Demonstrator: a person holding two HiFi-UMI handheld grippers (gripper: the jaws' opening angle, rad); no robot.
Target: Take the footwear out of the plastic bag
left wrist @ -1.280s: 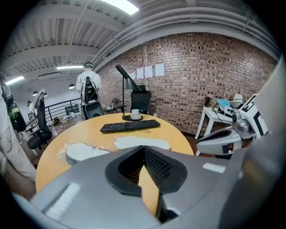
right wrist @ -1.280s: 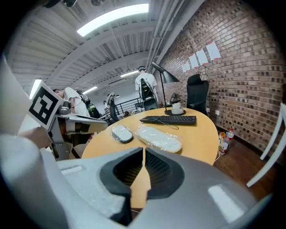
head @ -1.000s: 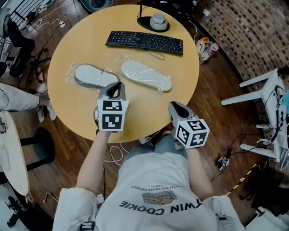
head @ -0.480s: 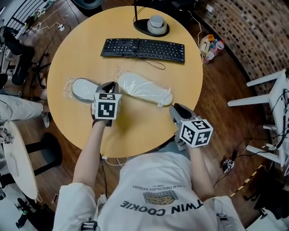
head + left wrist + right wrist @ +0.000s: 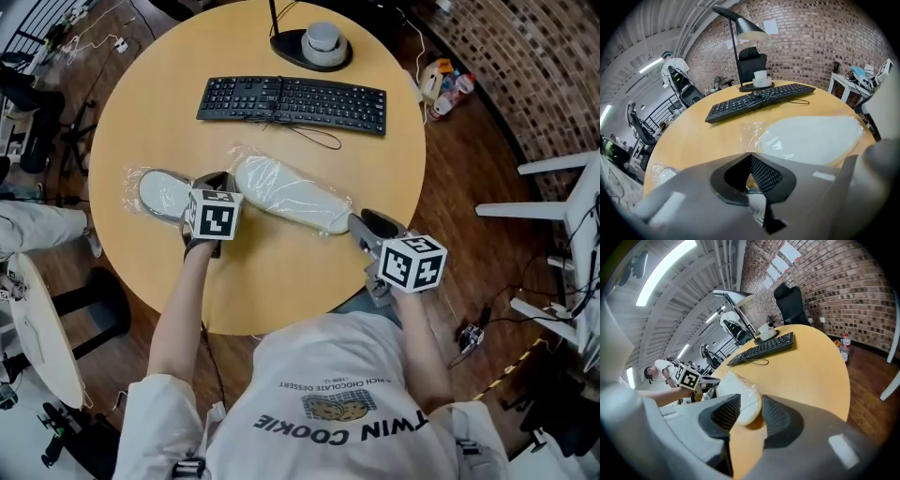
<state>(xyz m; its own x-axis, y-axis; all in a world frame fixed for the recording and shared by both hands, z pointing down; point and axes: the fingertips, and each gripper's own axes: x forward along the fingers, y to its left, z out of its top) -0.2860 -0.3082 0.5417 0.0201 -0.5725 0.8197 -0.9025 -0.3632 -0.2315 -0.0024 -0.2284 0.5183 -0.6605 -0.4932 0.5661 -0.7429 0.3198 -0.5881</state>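
Round wooden table (image 5: 281, 281), seen from above.

Footwear: two pale slippers, each lying inside its own clear plastic bag. That is two bags and two slippers, and neither slipper is out.
- The left slipper (image 5: 161, 194) is lying near the table's left edge, with film crinkling around it.
- The right slipper (image 5: 286, 192) is lying slantwise across the middle of the table.
- Their near ends are lying close together.

Tools: two grippers, one in each hand.
- The left gripper (image 5: 214, 183) is hovering over the spot where the two bags come nearest each other. In its own view the jaws are meeting at the tips (image 5: 750, 157), and the right slipper (image 5: 811, 138) is lying just ahead of them on the wood. I can make out nothing held between the pads. I cannot tell whether the tips are touching any film.
- The right gripper (image 5: 362, 223) is sitting at the right slipper's far end, near the table's right edge. Its jaws are standing apart by a moderate gap (image 5: 751, 401). The slipper's rounded, bagged end (image 5: 740, 397) is showing in that gap, and the pads are not pressing on it.

Other items on the table:
- One black keyboard (image 5: 291, 97) is lying beyond the slippers.
- One lamp base (image 5: 314, 47) is standing behind the keyboard, carrying one white cup-shaped object.

On the floor, a small cluster of bottles (image 5: 441, 86) is standing to the right of the table.
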